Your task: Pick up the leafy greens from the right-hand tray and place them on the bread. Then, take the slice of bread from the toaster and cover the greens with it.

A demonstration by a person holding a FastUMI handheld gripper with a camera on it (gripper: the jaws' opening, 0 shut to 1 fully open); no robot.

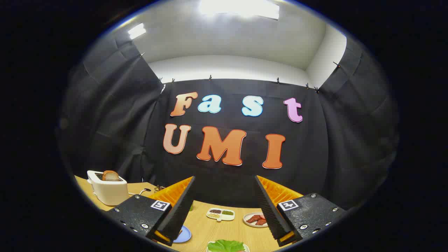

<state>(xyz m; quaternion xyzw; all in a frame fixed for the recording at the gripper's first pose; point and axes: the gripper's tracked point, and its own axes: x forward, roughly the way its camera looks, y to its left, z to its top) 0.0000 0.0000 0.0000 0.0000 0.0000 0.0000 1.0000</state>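
My gripper (pixel 224 182) is open, held high over the wooden table (pixel 224 231) with nothing between its fingers. Below the fingers, on the near side, the leafy greens (pixel 225 245) lie on a white tray (pixel 245 247). A white toaster (pixel 108 190) stands far off to the left of the left finger, with a slice of bread (pixel 110 175) sticking up out of its slot. A blue plate (pixel 184 235) peeks out from behind the left finger; what lies on it is hidden.
A white divided dish (pixel 220 214) with small portions sits mid-table beyond the fingers. A white plate of red meat slices (pixel 256 219) sits beside the right finger. The toaster's cord (pixel 141 191) trails toward the black cloth wall behind the table.
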